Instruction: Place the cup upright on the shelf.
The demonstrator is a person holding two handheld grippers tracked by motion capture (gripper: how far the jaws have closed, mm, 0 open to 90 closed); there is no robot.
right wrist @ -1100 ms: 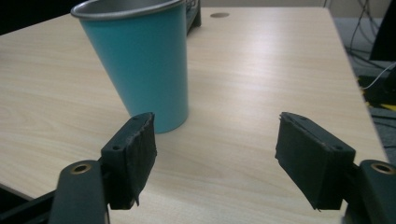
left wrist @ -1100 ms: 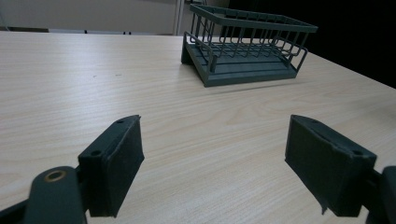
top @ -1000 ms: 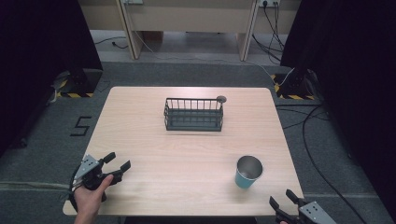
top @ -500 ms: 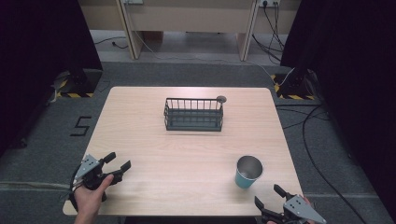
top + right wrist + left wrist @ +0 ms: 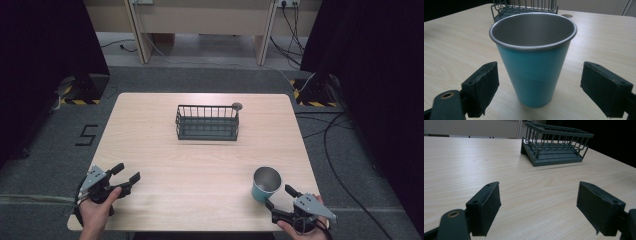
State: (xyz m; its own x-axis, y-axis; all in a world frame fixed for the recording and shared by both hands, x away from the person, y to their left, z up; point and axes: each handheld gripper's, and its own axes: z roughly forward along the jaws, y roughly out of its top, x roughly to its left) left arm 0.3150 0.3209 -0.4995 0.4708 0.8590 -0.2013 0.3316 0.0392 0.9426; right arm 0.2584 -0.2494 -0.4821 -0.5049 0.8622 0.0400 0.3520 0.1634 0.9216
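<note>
Our right gripper sits at the near right corner of the table, its jaws spread wide with nothing between the pads, and we see it aimed at the cup just beyond the fingertips without touching it. From the right gripper view, the cup stands in the gap line of the two black jaws, still short of them, with table showing on both sides. We note a teal outer wall, a bare metal inside and a rolled metal rim; the body tapers, wider at the mouth than at the foot. It stands upright on its base, long axis vertical, mouth pointing straight up, and it looks empty as far as we can see in. Our left gripper rests at the near left corner, held in a hand, its jaws equally wide apart and holding nothing; well apart from the cup. Farther off, near the middle of the far half of the table, we see a dark wire rack, its long side running across the table, and a small dark round disc on the tabletop just beside its far right corner.
</note>
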